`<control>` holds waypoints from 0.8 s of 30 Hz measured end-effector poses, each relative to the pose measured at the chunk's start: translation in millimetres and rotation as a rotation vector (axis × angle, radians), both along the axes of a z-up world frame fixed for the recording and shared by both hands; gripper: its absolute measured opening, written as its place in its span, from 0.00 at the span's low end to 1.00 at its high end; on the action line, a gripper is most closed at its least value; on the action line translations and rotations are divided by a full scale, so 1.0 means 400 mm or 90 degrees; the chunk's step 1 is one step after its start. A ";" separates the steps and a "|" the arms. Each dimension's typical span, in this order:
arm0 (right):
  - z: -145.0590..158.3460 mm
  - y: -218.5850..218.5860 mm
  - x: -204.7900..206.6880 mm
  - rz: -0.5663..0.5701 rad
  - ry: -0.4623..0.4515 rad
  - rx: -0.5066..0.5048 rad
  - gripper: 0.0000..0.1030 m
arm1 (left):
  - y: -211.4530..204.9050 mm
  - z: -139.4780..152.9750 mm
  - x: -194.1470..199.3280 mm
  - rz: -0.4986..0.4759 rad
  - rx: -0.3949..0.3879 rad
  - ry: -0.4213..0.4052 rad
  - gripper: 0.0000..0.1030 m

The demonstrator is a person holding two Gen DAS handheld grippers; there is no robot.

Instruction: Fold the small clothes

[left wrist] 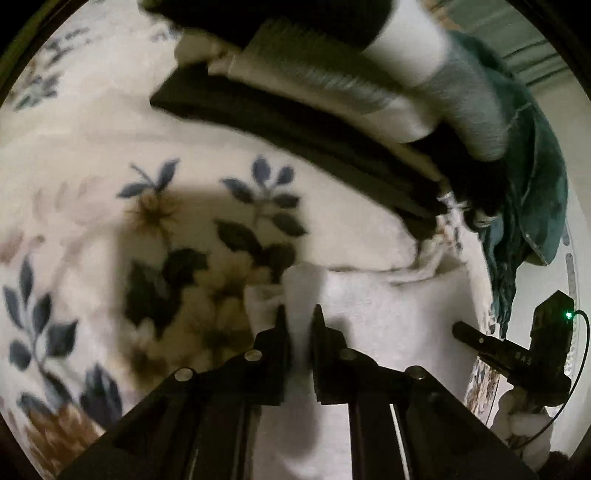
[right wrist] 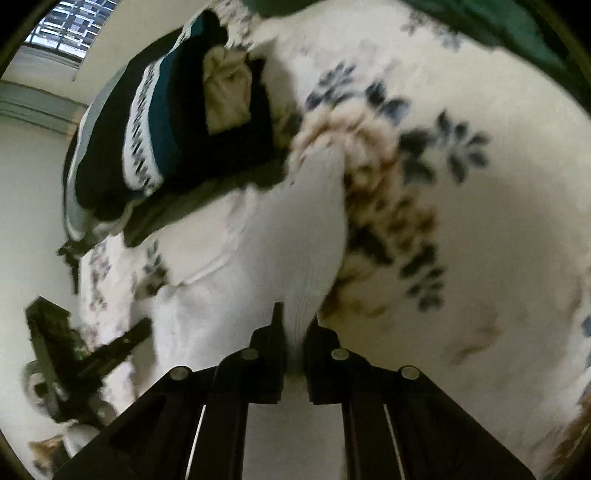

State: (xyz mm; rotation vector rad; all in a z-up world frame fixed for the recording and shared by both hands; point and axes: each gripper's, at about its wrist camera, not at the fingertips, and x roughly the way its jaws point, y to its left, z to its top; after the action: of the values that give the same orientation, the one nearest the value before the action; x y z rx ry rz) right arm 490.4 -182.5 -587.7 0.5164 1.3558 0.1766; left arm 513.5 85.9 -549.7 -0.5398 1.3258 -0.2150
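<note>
White fabric, a small garment (left wrist: 369, 306), is seen low in the left wrist view, lying on a floral blanket (left wrist: 92, 147). A raised fold of it is pinched between the jaws of the left gripper (left wrist: 300, 317), which are closed on the cloth. Beyond, at the far side, a stack of folded clothes (left wrist: 314, 110) is laid: dark, grey-ribbed and white pieces. A teal cloth (left wrist: 532, 177) hangs at the far right. The right gripper (left wrist: 480, 339) is seen at the right edge, black, with a green light on its body, its tip on the garment's right side. The view is blurred.

In the right wrist view the same white garment (right wrist: 266, 240) runs from the near centre towards the far left over the blanket (right wrist: 498, 221). Its near edge is caught between the right gripper's (right wrist: 295, 321) jaws, closed on the cloth. At the far left lies a pile of dark clothes (right wrist: 159, 136), with a white-and-teal patterned band and a cream piece on top. The left gripper (right wrist: 122, 343) is seen at the near left, at the garment's edge. A window (right wrist: 70, 26) shows at the far left corner.
</note>
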 end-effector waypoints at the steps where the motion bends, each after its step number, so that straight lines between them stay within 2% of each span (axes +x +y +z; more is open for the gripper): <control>1: -0.007 0.000 0.001 0.000 0.005 -0.004 0.08 | -0.004 -0.012 0.014 0.001 -0.008 0.016 0.12; 3: -0.032 0.002 0.005 0.015 0.046 0.014 0.10 | 0.003 0.013 -0.012 -0.008 -0.028 0.017 0.24; 4: -0.036 0.002 0.000 0.017 0.061 0.020 0.12 | 0.008 0.037 -0.032 -0.018 -0.024 0.011 0.40; 5: -0.027 -0.001 -0.010 0.018 0.079 0.034 0.19 | 0.013 0.069 -0.064 -0.026 -0.024 -0.001 0.59; 6: -0.011 -0.004 -0.027 0.022 0.083 0.047 0.35 | 0.020 0.102 -0.104 -0.031 -0.040 -0.014 0.63; 7: 0.011 -0.006 -0.051 0.027 0.077 0.060 0.45 | 0.026 0.126 -0.142 -0.037 -0.055 -0.022 0.63; 8: 0.036 -0.011 -0.081 0.033 0.073 0.073 0.65 | 0.031 0.154 -0.193 -0.042 -0.054 -0.025 0.63; 9: 0.060 -0.014 -0.117 0.040 0.070 0.088 0.70 | 0.035 0.179 -0.248 -0.040 -0.039 -0.025 0.63; 12: 0.117 -0.030 -0.249 0.050 0.081 0.104 0.70 | 0.035 0.212 -0.406 -0.039 -0.015 -0.007 0.63; 16: 0.142 -0.050 -0.449 0.040 0.123 0.120 0.70 | -0.010 0.146 -0.612 -0.066 0.049 0.074 0.63; 20: 0.102 -0.024 -0.670 0.039 0.192 0.133 0.70 | -0.029 0.054 -0.779 -0.071 0.072 0.152 0.63; 24: 0.010 0.012 -0.839 0.023 0.261 0.150 0.70 | -0.016 0.040 -0.881 -0.056 0.056 0.175 0.63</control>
State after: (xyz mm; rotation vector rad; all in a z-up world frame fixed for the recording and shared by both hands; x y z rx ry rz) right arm 154.9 -177.6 -583.5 0.7556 1.7566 0.2725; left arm 161.1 79.5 -533.8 -0.4487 1.6208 -0.1570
